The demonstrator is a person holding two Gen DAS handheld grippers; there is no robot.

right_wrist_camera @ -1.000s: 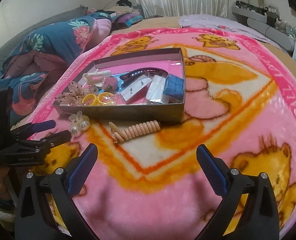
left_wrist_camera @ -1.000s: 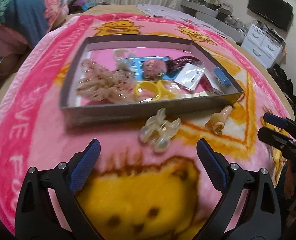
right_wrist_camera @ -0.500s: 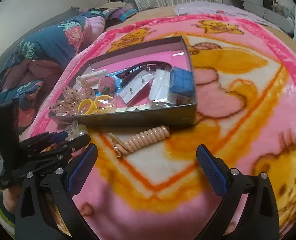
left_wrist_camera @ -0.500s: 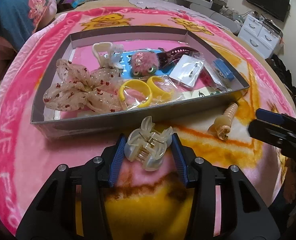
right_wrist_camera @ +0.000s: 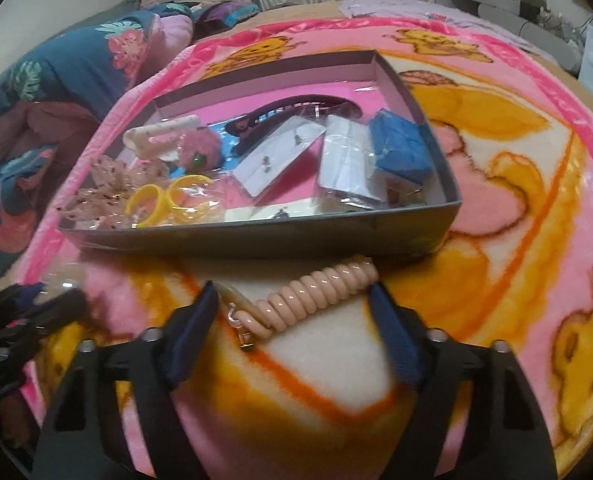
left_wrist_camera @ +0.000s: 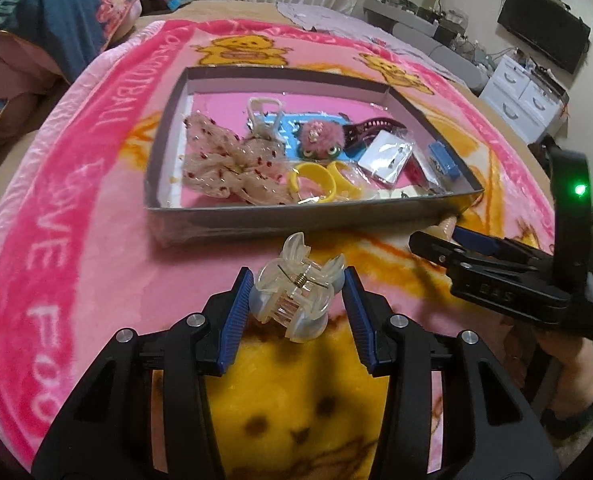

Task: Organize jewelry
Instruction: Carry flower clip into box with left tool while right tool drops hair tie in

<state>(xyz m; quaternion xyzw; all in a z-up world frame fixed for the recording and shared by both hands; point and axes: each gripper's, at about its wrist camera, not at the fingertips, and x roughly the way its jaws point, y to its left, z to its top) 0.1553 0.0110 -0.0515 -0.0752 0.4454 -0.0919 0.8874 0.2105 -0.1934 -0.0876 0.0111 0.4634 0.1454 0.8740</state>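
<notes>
My left gripper (left_wrist_camera: 297, 294) is shut on a clear plastic claw hair clip (left_wrist_camera: 294, 294) and holds it just in front of the grey jewelry box (left_wrist_camera: 296, 222). The box holds a lace bow (left_wrist_camera: 232, 164), yellow rings (left_wrist_camera: 314, 180), a pink pom-pom (left_wrist_camera: 318, 136), a white clip, a dark comb, earring cards (right_wrist_camera: 280, 152) and a blue case (right_wrist_camera: 402, 144). My right gripper (right_wrist_camera: 292, 312) is open around a peach coiled hair tie (right_wrist_camera: 316, 290) lying on the blanket against the box's front wall (right_wrist_camera: 256, 240); its fingers (left_wrist_camera: 436, 248) show at the right of the left wrist view.
Everything lies on a pink and yellow bear-print blanket (left_wrist_camera: 76, 200) on a bed. Folded floral bedding (right_wrist_camera: 56, 80) is piled at the far left. White drawers (left_wrist_camera: 524, 92) and a television (left_wrist_camera: 544, 28) stand beyond the bed's right edge.
My left gripper moved to the clear claw clip, shut on it and lifted it slightly. My right gripper advanced to the peach coiled hair tie and narrowed around it.
</notes>
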